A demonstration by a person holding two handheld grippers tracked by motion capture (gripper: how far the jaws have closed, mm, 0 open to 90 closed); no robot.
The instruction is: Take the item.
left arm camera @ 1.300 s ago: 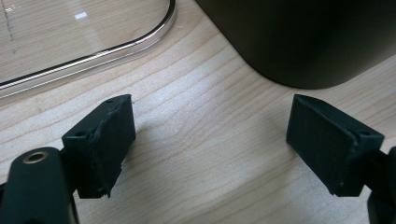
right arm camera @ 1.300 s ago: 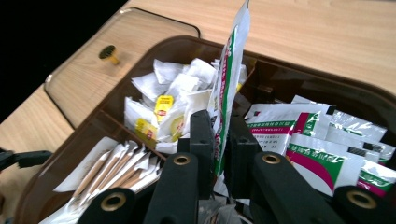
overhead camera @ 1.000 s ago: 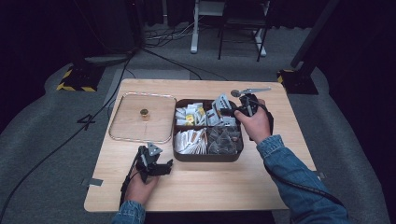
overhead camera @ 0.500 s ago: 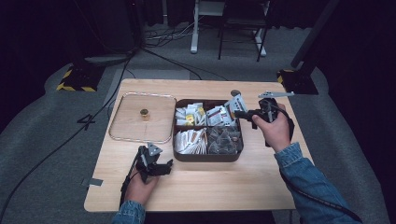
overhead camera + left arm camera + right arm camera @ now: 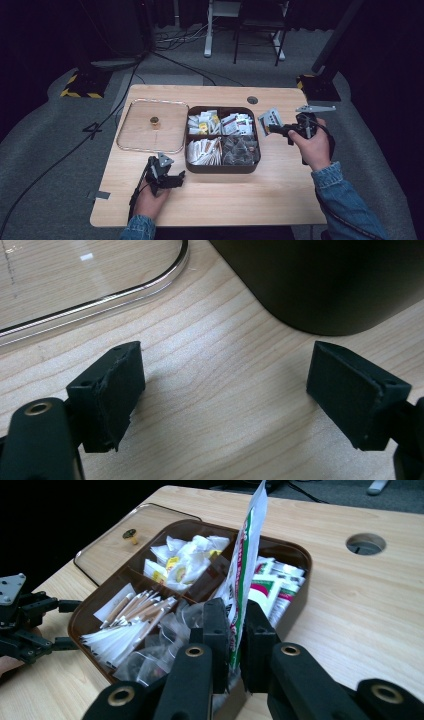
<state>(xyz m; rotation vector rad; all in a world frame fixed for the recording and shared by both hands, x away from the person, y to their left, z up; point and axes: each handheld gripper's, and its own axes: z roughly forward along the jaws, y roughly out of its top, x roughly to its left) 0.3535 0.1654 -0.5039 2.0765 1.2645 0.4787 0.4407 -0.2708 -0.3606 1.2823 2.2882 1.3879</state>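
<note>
A flat paper sachet [image 5: 247,555], white with green and red print and thin, crisp edges, stands upright on edge between the fingers [image 5: 217,630] of the right gripper [image 5: 235,652], which are closed tight on its lower end. In the high view the sachet [image 5: 270,120] hangs in the air at about 3 o'clock from the box [image 5: 222,169], just past its right rim and clear of the table [image 5: 280,200], with the right gripper [image 5: 272,131] pointing toward 9 o'clock in the person's right hand [image 5: 314,147].

The box is a dark brown, glossy, round-cornered tray split into four compartments: crumpled white and yellow packets at 11 o'clock, red and white sachets at 1 o'clock, a fan of slim paper sticks at 7 o'clock, clear pyramid bags at 5 o'clock. At 9 o'clock from it lies a clear rounded lid [image 5: 130,142] with a small gold knob [image 5: 154,121] at its middle.

The left gripper [image 5: 179,180] rests on the pale wood-grain table at 7 o'clock from the box; its matte black fingers [image 5: 112,390] stand wide apart with nothing between them.
</note>
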